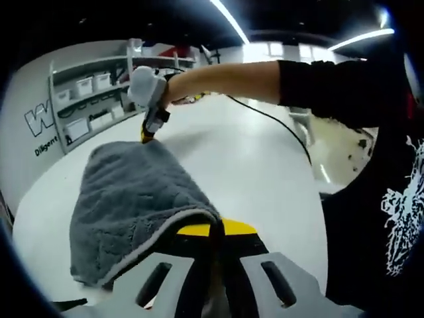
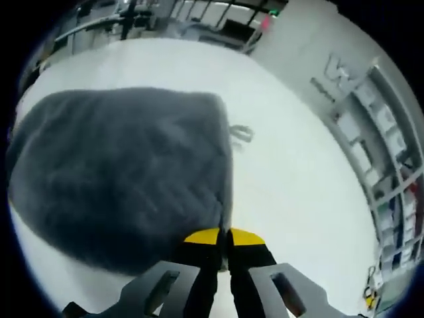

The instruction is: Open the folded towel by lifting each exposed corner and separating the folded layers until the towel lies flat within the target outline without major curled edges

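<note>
Gripping the grey towel (image 1: 136, 199) at its near hem, the left gripper (image 1: 211, 232) in the left gripper view has its yellow-tipped jaws pressed together on the cloth at 6 o'clock; the fabric bulges over them and runs away toward 11 o'clock across the white table (image 1: 252, 172). In the right gripper view, the right gripper (image 2: 224, 238) is likewise closed, pinching a towel corner at 6 o'clock, with the towel (image 2: 119, 172) spreading toward 10 o'clock.

Farther out in the left gripper view, that right gripper (image 1: 148, 126) shows at 11 o'clock on the towel's far edge, held by a person's hand, with a black cable (image 1: 271, 122) trailing behind. Beyond stand the shelves (image 1: 86, 99).

Assessment: the unfolding step appears under way, with both ends held. No target outline is discernible. To execute well, draw the two pinched edges apart with even tension, keep the cloth low over the table so layers peel rather than drag, and release only once the hems lie uncurled.
</note>
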### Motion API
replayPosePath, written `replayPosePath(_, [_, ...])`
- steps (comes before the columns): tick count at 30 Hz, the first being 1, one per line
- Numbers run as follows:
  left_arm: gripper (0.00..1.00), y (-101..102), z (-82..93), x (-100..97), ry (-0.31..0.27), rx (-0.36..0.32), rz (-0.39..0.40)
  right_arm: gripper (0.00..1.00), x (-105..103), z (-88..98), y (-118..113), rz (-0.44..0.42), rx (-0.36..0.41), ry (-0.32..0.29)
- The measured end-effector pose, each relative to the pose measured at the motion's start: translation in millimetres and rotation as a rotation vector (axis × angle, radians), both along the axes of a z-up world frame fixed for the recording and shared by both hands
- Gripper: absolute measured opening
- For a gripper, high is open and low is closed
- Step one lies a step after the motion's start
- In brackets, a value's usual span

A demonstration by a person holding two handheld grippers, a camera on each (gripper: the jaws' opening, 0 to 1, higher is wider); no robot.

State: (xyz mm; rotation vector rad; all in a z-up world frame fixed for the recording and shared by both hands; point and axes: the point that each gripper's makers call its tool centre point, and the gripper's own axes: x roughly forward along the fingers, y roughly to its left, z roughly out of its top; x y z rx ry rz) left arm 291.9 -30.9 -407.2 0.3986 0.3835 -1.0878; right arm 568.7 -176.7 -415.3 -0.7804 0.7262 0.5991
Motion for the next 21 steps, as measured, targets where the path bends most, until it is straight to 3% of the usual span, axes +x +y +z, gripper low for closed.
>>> replayPosePath(3, [0.02, -5.3, -0.2, 0.4, -0.019, 0.014, -0.006, 0.0, 7.9, 0.5, 8.1, 0.048, -0.03, -0.028])
replayPosePath(13, [0.02, -19.2, -0.5, 1.6, -0.064, 0.052, -0.02, 0.0, 20.2, -0.7, 24.8, 0.103, -0.115, -0.035])
replayPosePath(21, [0.02, -29.1, -0.7, 3.6, -0.083, 0.068, -0.036, 0.0, 30.0, 0.2, 39.7, 0.11, -0.085, -0.03])
